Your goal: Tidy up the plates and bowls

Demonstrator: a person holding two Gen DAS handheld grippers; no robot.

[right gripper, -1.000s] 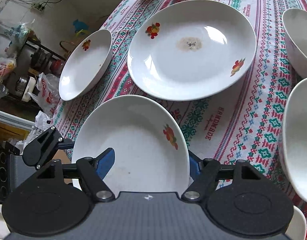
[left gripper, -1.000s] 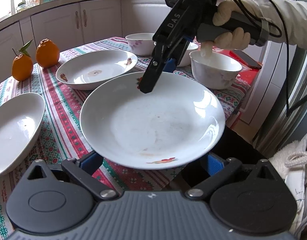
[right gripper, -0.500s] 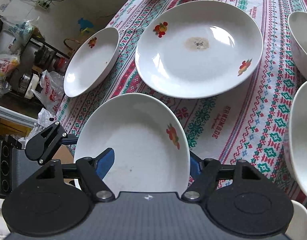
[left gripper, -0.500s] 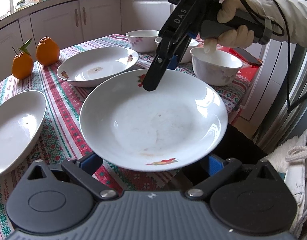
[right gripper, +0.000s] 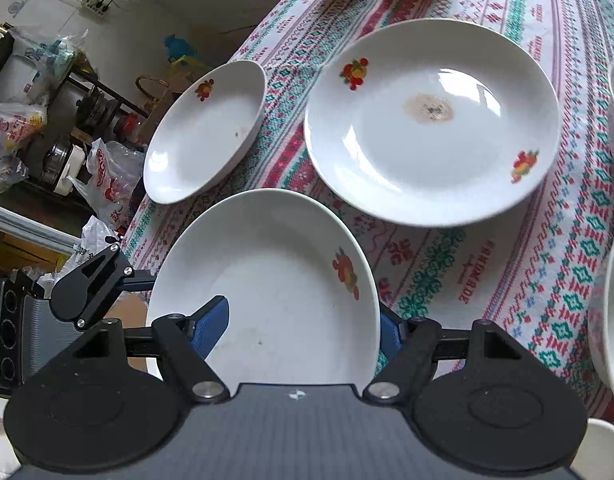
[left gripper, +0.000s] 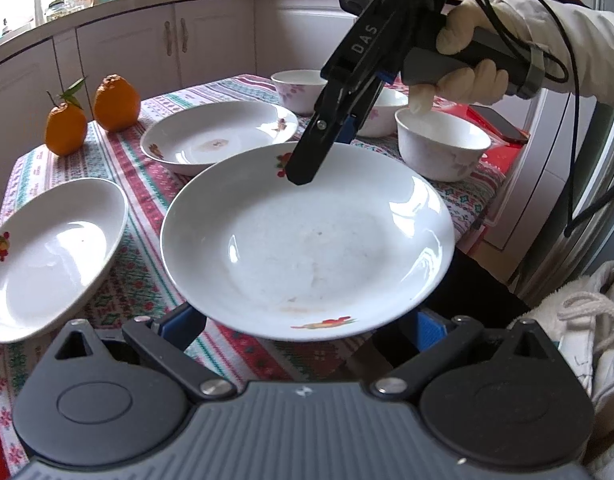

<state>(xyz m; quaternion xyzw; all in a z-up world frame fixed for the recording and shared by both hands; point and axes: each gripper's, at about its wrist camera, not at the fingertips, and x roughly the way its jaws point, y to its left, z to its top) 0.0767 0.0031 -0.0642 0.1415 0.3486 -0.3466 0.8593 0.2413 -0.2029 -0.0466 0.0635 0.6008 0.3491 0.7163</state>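
While the left wrist view shows the right gripper (left gripper: 307, 168) clamped on the near plate (left gripper: 307, 240)'s far rim, only the right view shows the left gripper (right gripper: 91, 288) at its opposite edge, jaws hidden; stained plate (right gripper: 431, 120) just beyond.

Left gripper (left gripper: 307, 322) low in own view, fingers spread wide, blue pads (left gripper: 429, 326) at either side, level pose. Its body also shows at left edge of right wrist view (right gripper: 87, 288). Right gripper (left gripper: 303, 170) angled steeply down from upper right, fingers drawn close, tip pointing down-left. Gloved right hand (left gripper: 463, 68) wraps grey handle, index finger extended downward, sleeve and cables trailing right. In own view right gripper (right gripper: 303, 332) pads set apart, blue pad (right gripper: 211, 326) at left
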